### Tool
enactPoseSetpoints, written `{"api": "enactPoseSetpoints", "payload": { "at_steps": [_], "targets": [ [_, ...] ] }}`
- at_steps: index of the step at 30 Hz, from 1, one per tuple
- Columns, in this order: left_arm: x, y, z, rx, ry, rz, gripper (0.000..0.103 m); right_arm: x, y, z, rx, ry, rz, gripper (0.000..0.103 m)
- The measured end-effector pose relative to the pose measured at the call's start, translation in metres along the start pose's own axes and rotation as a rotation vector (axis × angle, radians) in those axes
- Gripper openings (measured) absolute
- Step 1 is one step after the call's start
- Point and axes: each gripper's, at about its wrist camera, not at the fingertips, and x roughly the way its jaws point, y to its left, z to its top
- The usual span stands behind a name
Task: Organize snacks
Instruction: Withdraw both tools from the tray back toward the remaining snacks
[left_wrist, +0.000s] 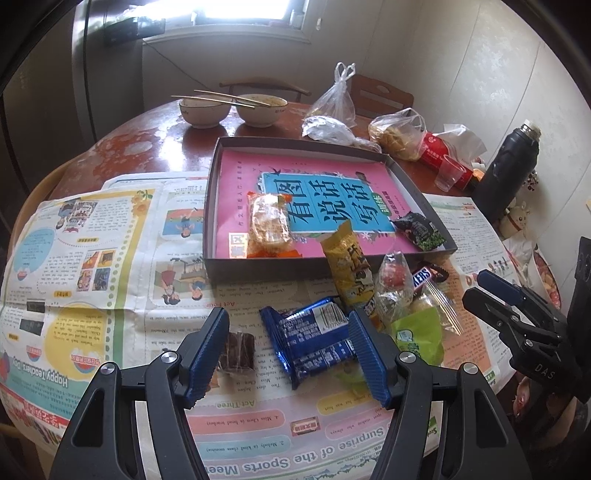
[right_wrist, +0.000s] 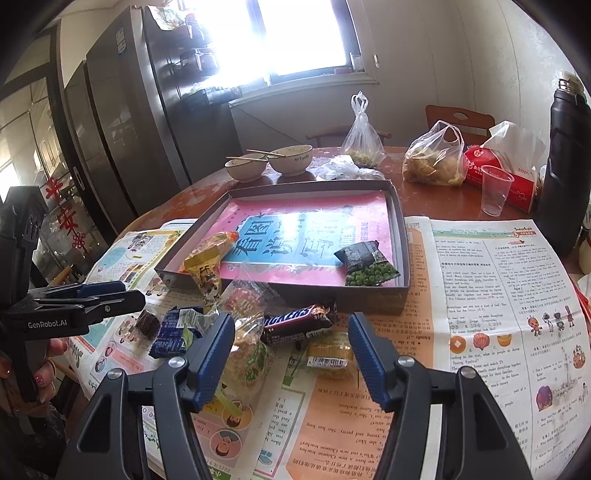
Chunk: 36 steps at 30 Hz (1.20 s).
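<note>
Left fingers (left_wrist: 290, 354): mine, spread wide, hovering over the blue wafer pack (left_wrist: 314, 341), gripping nothing
Right fingers (right_wrist: 291, 354): apart, empty, over the Snickers bar (right_wrist: 295, 323)
Snacks: piled on newspaper (right_wrist: 480, 295) before the box (left_wrist: 258, 264)

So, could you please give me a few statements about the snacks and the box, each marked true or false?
1. The green pea packet lies inside the box. True.
2. The Snickers bar is inside the box. False: it lies on the newspaper in front of it.
3. The left gripper has open fingers over the blue packet. True.
4. The two bowls are stacked. False: they stand side by side.
5. The yellow packet leans over the box's front wall. True.
</note>
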Motion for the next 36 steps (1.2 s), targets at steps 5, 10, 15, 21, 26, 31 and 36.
{"api": "enactPoseSetpoints", "payload": {
  "at_steps": [5, 10, 15, 21, 26, 31, 36],
  "targets": [
    [0.005, -0.007, -0.008, 0.016, 0.028, -0.008, 0.069, 0.001, 0.002, -0.007, -0.013, 0.017, -0.001, 0.064],
    [0.011, -0.011, -0.016, 0.019, 0.060, -0.020, 0.069, 0.002, 0.006, -0.012, -0.031, 0.033, 0.003, 0.064],
    [0.020, -0.013, -0.020, 0.021, 0.083, -0.020, 0.069, 0.003, 0.009, -0.015, -0.037, 0.042, 0.009, 0.064],
    [0.028, -0.014, -0.021, 0.010, 0.099, -0.019, 0.069, 0.004, 0.011, -0.017, -0.048, 0.053, 0.010, 0.064],
    [0.032, -0.015, -0.019, 0.009, 0.105, -0.018, 0.069, 0.008, 0.015, -0.019, -0.062, 0.067, 0.018, 0.064],
    [0.037, -0.014, -0.018, 0.002, 0.113, -0.018, 0.069, 0.011, 0.022, -0.022, -0.086, 0.082, 0.032, 0.064],
    [0.041, -0.013, -0.019, -0.004, 0.118, -0.018, 0.069, 0.018, 0.027, -0.026, -0.097, 0.104, 0.050, 0.064]
  ]
}}
